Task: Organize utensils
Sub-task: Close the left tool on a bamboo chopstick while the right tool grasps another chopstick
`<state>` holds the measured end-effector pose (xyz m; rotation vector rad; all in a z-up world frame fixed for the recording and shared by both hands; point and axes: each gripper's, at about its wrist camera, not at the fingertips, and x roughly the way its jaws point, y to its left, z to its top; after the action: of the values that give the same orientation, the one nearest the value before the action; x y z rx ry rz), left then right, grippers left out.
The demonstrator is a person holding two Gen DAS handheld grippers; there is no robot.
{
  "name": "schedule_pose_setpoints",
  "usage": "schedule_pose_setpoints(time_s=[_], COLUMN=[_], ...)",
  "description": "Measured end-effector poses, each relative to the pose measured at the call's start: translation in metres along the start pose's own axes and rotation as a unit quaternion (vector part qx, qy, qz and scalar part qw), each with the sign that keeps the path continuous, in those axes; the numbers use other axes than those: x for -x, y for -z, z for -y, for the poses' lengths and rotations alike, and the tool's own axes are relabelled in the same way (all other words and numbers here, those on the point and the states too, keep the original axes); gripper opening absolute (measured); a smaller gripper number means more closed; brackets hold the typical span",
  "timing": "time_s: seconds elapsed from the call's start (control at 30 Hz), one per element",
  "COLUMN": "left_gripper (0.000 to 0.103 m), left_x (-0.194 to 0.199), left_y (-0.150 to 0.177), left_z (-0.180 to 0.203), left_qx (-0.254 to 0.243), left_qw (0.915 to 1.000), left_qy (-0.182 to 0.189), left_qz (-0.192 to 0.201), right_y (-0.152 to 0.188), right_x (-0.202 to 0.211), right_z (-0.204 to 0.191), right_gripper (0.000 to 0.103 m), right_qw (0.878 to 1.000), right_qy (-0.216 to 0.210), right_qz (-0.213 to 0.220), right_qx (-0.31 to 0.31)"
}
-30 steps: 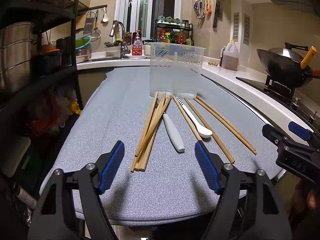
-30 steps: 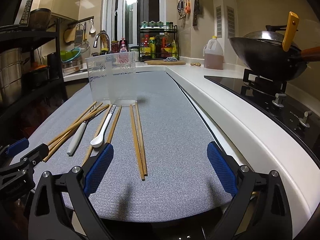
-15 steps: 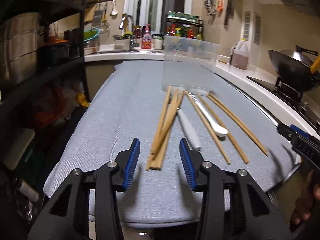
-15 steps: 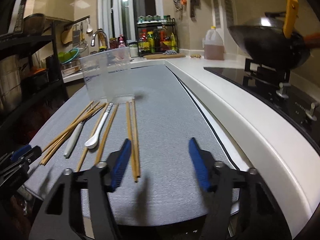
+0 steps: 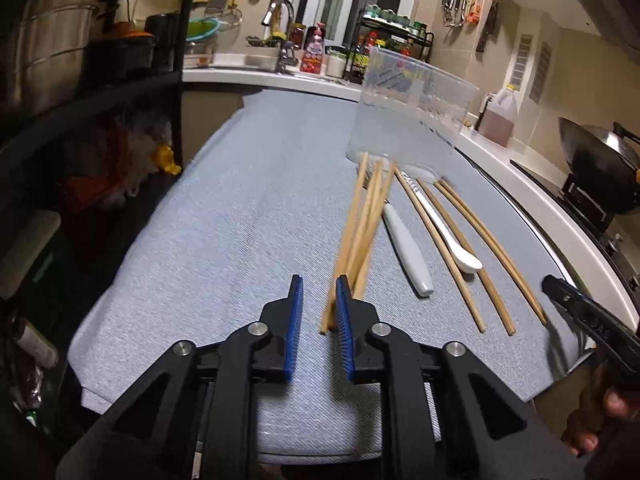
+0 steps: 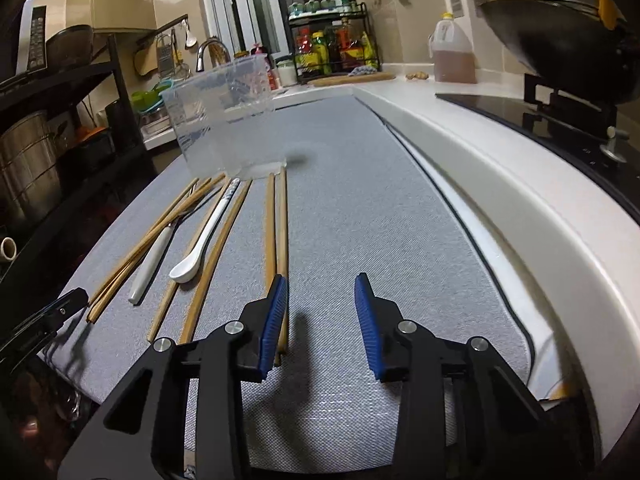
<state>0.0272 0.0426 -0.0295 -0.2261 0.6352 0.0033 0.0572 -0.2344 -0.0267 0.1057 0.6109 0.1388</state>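
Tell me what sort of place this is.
A home kitchen, most likely: a wok sits on a stove, a faucet stands at the sink, and a rack of sauce bottles lines the counter.

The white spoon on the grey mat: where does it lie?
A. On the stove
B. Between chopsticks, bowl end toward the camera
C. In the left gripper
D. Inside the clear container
B: the white spoon lies flat on the mat with chopsticks on both sides.
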Motion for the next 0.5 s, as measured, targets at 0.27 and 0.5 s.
schedule_pose_setpoints(time_s=[0.27,0.5], left_gripper=[0.013,0.013], left_x=[0.007,0.009], left_y=[0.0,-0.003], left_z=[0.005,-0.004], left_qx=[-0.01,0.012], left_qw=[0.999,0.9991], left_qy=[0.041,0.029], left_qz=[0.017,0.027], right_y=[0.001,0.002], right_x=[-0.007,-0.008], right_z=[-0.004,-0.012], right_gripper=[0.033,0.029], right_qw=[1.0,0.999], right_qy=[-0.001,-0.01], right_qz=[-0.012,-0.018], right_qx=[0.016,0.034])
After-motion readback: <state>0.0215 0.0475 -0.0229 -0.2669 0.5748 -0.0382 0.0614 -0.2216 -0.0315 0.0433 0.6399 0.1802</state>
